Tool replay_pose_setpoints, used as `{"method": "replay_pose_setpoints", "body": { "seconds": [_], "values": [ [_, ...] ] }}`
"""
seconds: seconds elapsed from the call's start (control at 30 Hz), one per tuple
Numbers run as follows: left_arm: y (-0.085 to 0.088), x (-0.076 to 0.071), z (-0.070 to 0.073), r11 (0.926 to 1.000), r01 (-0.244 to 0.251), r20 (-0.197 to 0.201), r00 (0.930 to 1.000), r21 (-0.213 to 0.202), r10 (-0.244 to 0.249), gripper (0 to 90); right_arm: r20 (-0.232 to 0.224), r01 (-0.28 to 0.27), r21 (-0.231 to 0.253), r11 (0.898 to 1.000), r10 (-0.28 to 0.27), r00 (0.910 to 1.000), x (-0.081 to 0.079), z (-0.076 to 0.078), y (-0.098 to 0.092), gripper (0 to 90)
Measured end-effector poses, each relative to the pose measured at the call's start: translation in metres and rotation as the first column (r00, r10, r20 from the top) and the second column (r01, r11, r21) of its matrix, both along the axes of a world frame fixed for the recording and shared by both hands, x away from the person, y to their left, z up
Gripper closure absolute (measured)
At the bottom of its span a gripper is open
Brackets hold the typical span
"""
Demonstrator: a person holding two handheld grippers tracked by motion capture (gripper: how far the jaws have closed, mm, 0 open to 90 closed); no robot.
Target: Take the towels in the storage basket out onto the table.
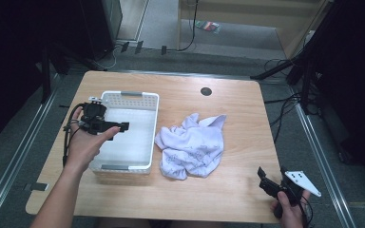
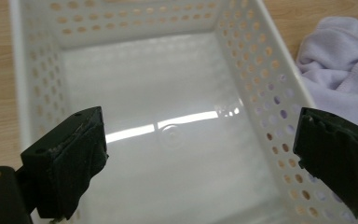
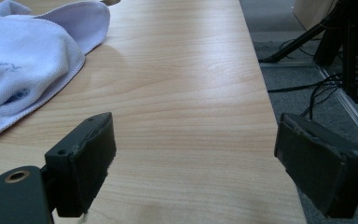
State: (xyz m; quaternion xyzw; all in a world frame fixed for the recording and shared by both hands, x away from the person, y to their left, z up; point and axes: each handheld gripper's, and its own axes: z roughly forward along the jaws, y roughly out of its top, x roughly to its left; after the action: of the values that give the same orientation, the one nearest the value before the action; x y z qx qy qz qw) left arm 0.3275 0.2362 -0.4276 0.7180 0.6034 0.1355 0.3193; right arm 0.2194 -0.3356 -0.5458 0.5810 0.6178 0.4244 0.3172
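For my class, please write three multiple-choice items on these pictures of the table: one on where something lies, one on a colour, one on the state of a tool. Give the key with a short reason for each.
1. Where does the crumpled cloth lie?
A. Inside the basket
B. On the table to the right of the basket
C. On the floor

2. What colour is the perforated basket?
A. White
B. Red
C. Black

3. In what state is the left tool?
A. Shut on the cloth
B. Shut on the basket rim
C. Open, holding nothing

Key: B, since the high view shows the cloth on the wooden table beside the basket's right wall; A, since its walls and floor are white in both views; C, since the left gripper view shows its jaws wide apart over the bare basket floor.
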Motion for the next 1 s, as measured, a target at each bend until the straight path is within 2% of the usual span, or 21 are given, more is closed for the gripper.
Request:
{"method": "replay_pose_setpoints", "body": {
  "seconds": [0.03, 0.27, 0.37, 0.4, 0.43, 0.47, 0.5, 0.63, 0.73, 0.83, 0.9, 0.93, 0.97, 1.0],
  "values": [
    [0.01, -0.005, 0.0, 0.9999, -0.012, 0.009, 0.9999, -0.002, 0.012, 3.1, 0.0, 0.0, 0.0, 1.0, 0.0, 1.0, 0.0, 0.0, 0.0, 12.6],
    [0.037, -0.021, -0.002, 0.999, -0.044, 0.047, 0.9979, -0.013, 0.044, 3.0, -0.002, 0.001, -0.003, 1.0, -0.001, 1.0, 0.0, 0.0, 0.0, 12.6],
    [0.058, -0.03, -0.007, 0.9956, -0.089, 0.065, 0.9938, -0.029, 0.09, 3.0, -0.003, 0.003, -0.002, 1.0, -0.003, 1.0, 0.0, 0.0, 0.0, 12.6],
    [0.058, -0.03, -0.007, 0.9956, -0.089, 0.065, 0.9938, -0.029, 0.09, 3.0, -0.003, 0.003, -0.002, 1.0, -0.003, 1.0, 0.0, 0.0, 0.0, 12.6],
    [0.069, -0.035, -0.009, 0.9937, -0.101, 0.079, 0.9914, -0.05, 0.104, 3.0, -0.002, 0.002, -0.003, 1.0, -0.002, 1.0, 0.0, 0.0, 0.0, 12.6],
    [0.069, -0.035, -0.009, 0.9937, -0.101, 0.079, 0.9914, -0.05, 0.104, 3.0, -0.003, 0.002, -0.002, 1.0, -0.002, 1.0, 0.0, 0.0, 0.0, 12.6],
    [0.079, -0.042, -0.012, 0.9923, -0.112, 0.102, 0.9879, -0.055, 0.117, 3.0, -0.003, 0.003, -0.002, 1.0, -0.003, 1.0, 0.0, 0.0, 0.0, 12.6],
    [0.092, -0.05, -0.017, 0.9903, -0.128, 0.123, 0.9833, -0.054, 0.134, 2.0, -0.003, 0.004, -0.002, 1.0, -0.004, 1.0, 0.0, 0.0, 0.0, 12.6],
    [0.103, -0.057, -0.023, 0.985, -0.155, 0.138, 0.9767, -0.075, 0.165, 0.6, -0.003, 0.003, -0.002, 1.0, -0.003, 1.0, 0.0, 0.0, 0.0, 12.6],
    [0.115, -0.066, -0.033, 0.9762, -0.184, 0.171, 0.9644, -0.115, 0.202, 0.0, -0.004, 0.005, -0.003, 1.0, -0.005, 1.0, 0.0, 0.0, 0.0, 12.6],
    [0.121, -0.07, -0.04, 0.9705, -0.209, 0.187, 0.9553, -0.12, 0.229, 0.0, -0.005, 0.006, -0.003, 1.0, -0.006, 1.0, 0.0, 0.0, 0.0, 12.7],
    [0.121, -0.07, -0.04, 0.9705, -0.209, 0.187, 0.9553, -0.12, 0.229, 0.0, -0.005, 0.006, -0.003, 1.0, -0.006, 1.0, 0.0, 0.0, 0.0, 12.7],
    [0.124, -0.072, -0.043, 0.9673, -0.213, 0.197, 0.9513, -0.138, 0.237, 0.0, -0.005, 0.006, -0.003, 1.0, -0.006, 1.0, 0.001, 0.0, 0.0, 12.6],
    [0.126, -0.074, -0.045, 0.9662, -0.21, 0.199, 0.9508, -0.149, 0.238, 0.0, -0.005, 0.006, -0.003, 1.0, -0.006, 1.0, 0.001, 0.0, 0.0, 12.6]
  ]
}}
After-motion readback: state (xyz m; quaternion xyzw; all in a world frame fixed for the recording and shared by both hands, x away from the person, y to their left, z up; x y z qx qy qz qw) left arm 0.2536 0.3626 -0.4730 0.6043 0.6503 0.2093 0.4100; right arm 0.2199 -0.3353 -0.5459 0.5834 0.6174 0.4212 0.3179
